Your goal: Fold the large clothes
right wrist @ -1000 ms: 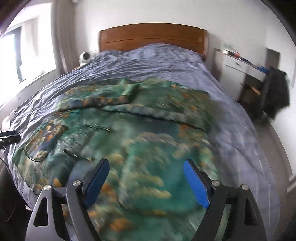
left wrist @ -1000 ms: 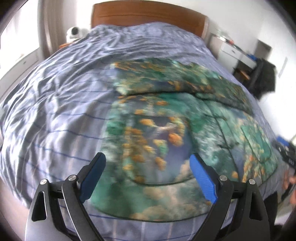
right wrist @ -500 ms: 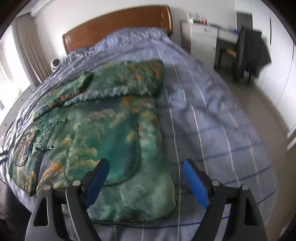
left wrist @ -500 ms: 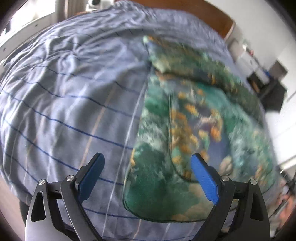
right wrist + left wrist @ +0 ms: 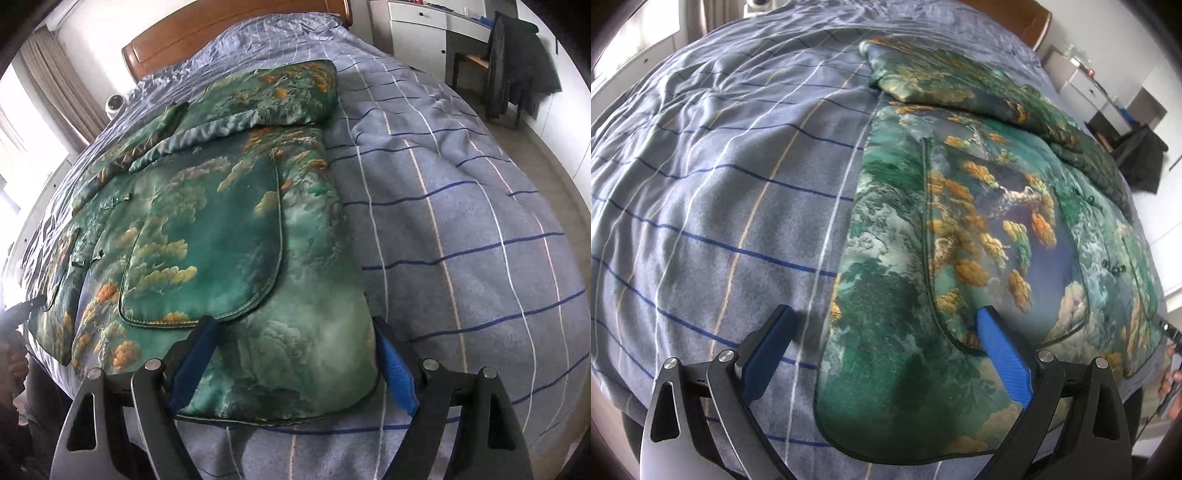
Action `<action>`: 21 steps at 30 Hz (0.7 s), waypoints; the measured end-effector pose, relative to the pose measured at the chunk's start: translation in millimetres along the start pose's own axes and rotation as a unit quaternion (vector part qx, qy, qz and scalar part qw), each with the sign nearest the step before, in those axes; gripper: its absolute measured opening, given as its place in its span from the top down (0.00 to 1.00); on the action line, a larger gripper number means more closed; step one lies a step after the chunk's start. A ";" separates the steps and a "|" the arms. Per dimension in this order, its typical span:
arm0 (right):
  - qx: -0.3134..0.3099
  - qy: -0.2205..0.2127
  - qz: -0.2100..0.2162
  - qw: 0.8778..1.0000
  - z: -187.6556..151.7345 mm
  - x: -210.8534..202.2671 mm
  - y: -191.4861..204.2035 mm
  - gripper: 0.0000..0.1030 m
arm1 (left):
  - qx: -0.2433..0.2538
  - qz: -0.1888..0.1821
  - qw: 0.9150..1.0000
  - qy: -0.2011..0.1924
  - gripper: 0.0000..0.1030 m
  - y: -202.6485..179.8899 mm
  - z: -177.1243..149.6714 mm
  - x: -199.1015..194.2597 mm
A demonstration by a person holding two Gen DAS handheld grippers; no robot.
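Note:
A large green jacket (image 5: 960, 236) printed with orange and white clouds lies flat on the bed, its sleeves folded across the top. In the left wrist view my left gripper (image 5: 886, 321) hovers open over the jacket's near left hem corner, one blue pad above the bedcover and the other above the pocket edge. In the right wrist view the same jacket (image 5: 229, 236) fills the middle. My right gripper (image 5: 295, 343) is open and straddles the near right hem corner. Neither gripper holds any cloth.
The bed wears a grey-blue cover (image 5: 713, 192) with blue and white stripes, also in the right wrist view (image 5: 461, 221). A wooden headboard (image 5: 221, 33) is at the far end. A white dresser (image 5: 417, 26) and a chair with dark clothing (image 5: 517, 62) stand to the right.
Both grippers have dropped toward the bed and swung outward, the left to the jacket's left hem corner and the right to its right hem corner. Both jaws stayed open.

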State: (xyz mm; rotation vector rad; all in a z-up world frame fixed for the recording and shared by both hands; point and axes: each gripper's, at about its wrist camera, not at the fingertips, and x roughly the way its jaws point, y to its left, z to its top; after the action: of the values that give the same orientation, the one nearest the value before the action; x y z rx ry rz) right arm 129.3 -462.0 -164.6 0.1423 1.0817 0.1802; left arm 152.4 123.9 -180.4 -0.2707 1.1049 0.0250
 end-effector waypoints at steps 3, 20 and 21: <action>-0.007 -0.002 -0.013 1.000 1.1 -3.8 0.0 0.18 | 0.001 -0.003 1.000 0.001 0.05 -0.9 -1.1 -2.4; -0.004 0.008 -0.024 1.000 -1.2 -5.4 -10.3 0.18 | 0.031 0.038 0.999 -0.004 0.05 -15.4 0.1 -4.1; -0.005 0.007 -0.025 1.000 -1.1 -5.6 -10.1 0.18 | 0.031 0.039 0.999 -0.004 0.05 -15.7 0.2 -3.7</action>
State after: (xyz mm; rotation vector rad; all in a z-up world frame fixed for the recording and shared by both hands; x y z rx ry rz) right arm 126.6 -473.0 -162.3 0.1054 1.0977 0.1410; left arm 153.4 109.2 -173.8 -0.1721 1.1053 0.0602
